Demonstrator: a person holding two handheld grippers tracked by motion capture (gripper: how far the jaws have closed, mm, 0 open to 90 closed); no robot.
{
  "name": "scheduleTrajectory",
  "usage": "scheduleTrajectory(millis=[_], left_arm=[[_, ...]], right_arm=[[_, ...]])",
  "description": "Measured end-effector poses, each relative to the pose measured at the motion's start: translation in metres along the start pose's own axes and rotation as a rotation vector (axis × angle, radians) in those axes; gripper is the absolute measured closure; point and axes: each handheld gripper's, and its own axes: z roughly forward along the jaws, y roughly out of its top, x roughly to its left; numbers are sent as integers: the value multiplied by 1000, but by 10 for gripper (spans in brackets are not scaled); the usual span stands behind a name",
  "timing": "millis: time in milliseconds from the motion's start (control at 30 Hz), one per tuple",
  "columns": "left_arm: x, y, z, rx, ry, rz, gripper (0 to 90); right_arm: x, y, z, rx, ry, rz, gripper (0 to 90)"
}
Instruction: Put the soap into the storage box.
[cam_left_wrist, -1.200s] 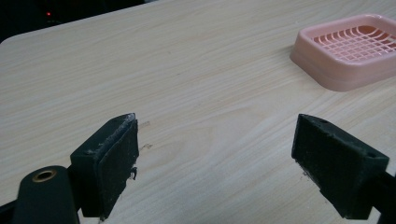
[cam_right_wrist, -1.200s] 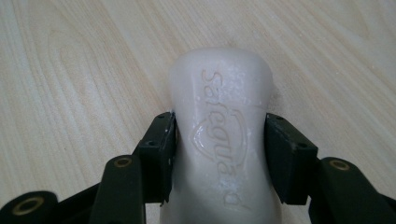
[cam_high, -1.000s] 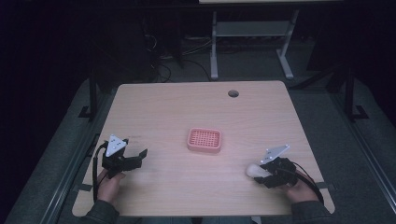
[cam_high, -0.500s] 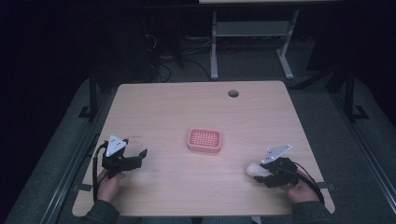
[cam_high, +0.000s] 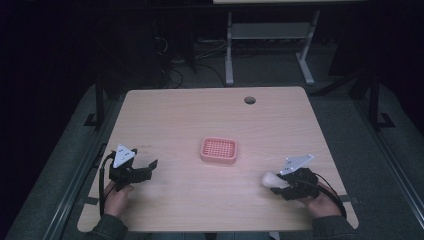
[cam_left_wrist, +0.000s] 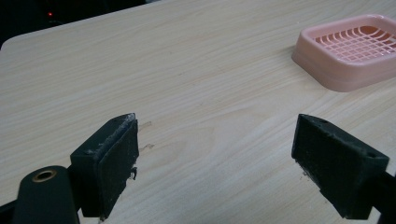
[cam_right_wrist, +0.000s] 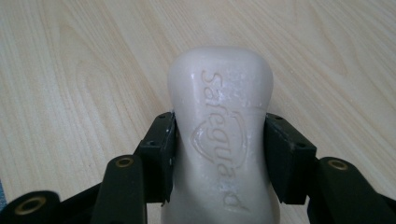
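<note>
A white bar of soap (cam_right_wrist: 219, 135) stamped "Safeguard" sits between the jaws of my right gripper (cam_right_wrist: 219, 158), whose pads press on both its sides. In the high view the soap (cam_high: 270, 179) sticks out to the left of the right gripper (cam_high: 280, 184), low over the table near the front right. A pink soap dish (cam_high: 219, 150) with a grid bottom stands at the middle of the table. My left gripper (cam_high: 148, 169) rests at the front left, open, with bare wood between its jaws. The left gripper view has the dish (cam_left_wrist: 355, 51) at the upper right, well beyond the left gripper (cam_left_wrist: 217, 158).
The wooden table (cam_high: 200, 120) has a round cable hole (cam_high: 249, 100) near its far edge. Beyond the table, a dark floor holds cables and the white legs of another desk (cam_high: 229, 50).
The right gripper has tilted slightly with the soap; its grey top plate now stands a little higher. The left gripper and the dish are where they were.
</note>
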Motion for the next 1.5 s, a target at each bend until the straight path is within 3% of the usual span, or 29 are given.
scheduleTrajectory(millis=[267,733,867,1000,1133,1267,1300,1333,1367,1500], left_arm=[[0,0,0,0,2,-2,141],[1,0,-1,1,3,-2,141],[2,1,-1,-4,6,1,140],[2,0,-1,-2,6,-7,141],[2,0,-1,-4,5,-4,141],[2,0,-1,-10,6,-12,141],[3,0,-2,-6,6,-10,141],[3,0,-2,-6,8,-10,141],[3,0,-2,-4,8,-11,141],[2,1,-2,-7,7,-7,141]], right_arm=[[0,1,0,-3,4,4,481],[1,-1,18,68,29,7,481],[2,-1,18,70,17,8,478],[3,-3,20,67,29,35,422],[6,-5,22,68,20,37,277],[6,-5,22,77,22,34,250],[6,-5,22,80,22,35,253],[6,-4,21,85,23,31,370],[6,-4,19,78,21,35,429],[5,-5,18,75,22,30,450]])
